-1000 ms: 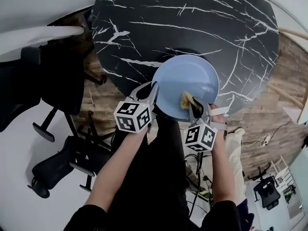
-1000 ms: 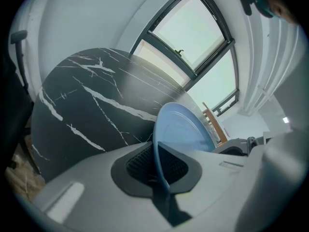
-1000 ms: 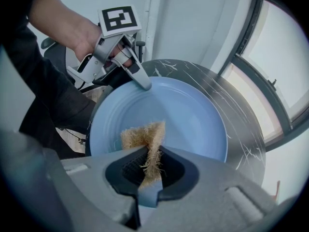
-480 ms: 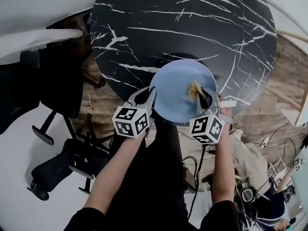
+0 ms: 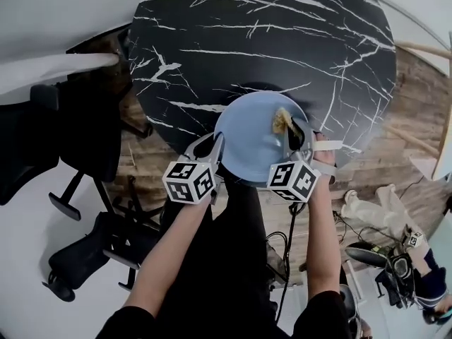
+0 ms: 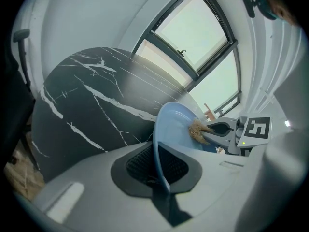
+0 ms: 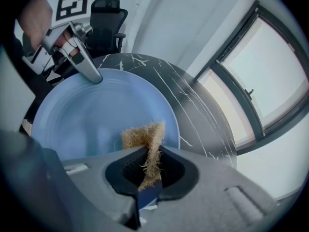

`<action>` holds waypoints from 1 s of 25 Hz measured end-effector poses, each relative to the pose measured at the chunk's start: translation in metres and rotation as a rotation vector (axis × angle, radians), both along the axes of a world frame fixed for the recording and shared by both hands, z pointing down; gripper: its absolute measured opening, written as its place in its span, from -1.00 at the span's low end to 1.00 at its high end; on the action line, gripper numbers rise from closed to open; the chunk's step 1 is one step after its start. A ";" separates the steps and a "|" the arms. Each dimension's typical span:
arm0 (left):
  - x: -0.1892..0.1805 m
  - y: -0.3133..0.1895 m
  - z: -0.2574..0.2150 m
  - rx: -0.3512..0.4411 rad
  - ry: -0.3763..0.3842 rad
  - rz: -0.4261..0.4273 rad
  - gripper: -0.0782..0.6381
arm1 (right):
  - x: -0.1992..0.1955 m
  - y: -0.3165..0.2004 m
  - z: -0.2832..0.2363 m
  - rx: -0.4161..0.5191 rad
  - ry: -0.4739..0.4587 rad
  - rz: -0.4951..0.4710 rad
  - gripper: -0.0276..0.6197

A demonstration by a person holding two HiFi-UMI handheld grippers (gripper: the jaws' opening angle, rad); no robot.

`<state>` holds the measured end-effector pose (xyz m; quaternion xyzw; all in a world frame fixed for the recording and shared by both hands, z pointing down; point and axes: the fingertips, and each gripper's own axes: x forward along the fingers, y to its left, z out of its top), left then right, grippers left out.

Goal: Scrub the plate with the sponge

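A light blue plate (image 5: 253,138) is held tilted over the near edge of the black marble table (image 5: 282,41). My left gripper (image 5: 217,143) is shut on its near-left rim; in the left gripper view the rim (image 6: 157,153) runs edge-on between the jaws. My right gripper (image 5: 292,131) is shut on a tan fibrous sponge (image 5: 282,121), which presses on the plate's far-right part. In the right gripper view the sponge (image 7: 145,139) sticks out of the jaws onto the plate (image 7: 91,115), and the left gripper (image 7: 91,74) clamps the far rim.
A black office chair (image 5: 78,133) stands left of the table, also seen in the right gripper view (image 7: 107,13). Cables and bags lie on the wooden floor (image 5: 381,210) at the right. Large windows (image 6: 198,30) lie beyond the table.
My right gripper has carried the sponge across the plate, from its near middle toward the far-right rim. The left gripper has kept its hold on the rim.
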<state>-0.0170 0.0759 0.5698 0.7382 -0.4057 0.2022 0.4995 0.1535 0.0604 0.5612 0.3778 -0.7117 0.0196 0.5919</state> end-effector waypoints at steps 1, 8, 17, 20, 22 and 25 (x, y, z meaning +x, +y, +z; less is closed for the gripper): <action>0.000 0.000 0.000 -0.001 0.006 -0.005 -0.72 | -0.001 0.000 -0.003 0.013 -0.008 0.002 -0.80; 0.001 0.001 -0.003 0.001 0.030 0.011 -0.51 | -0.006 -0.001 -0.060 0.146 -0.251 0.145 -0.80; -0.010 -0.015 -0.055 0.140 0.059 -0.013 -0.48 | 0.013 0.007 -0.164 0.347 -0.589 0.336 -0.80; -0.005 -0.017 -0.100 0.244 0.082 0.023 -0.54 | 0.019 0.017 -0.203 0.386 -0.684 0.396 -0.80; 0.003 -0.018 -0.133 0.326 0.103 0.069 -0.58 | 0.028 0.023 -0.227 0.427 -0.718 0.422 -0.80; 0.013 -0.018 -0.183 0.454 0.125 0.125 -0.63 | 0.043 0.031 -0.263 0.489 -0.733 0.449 -0.80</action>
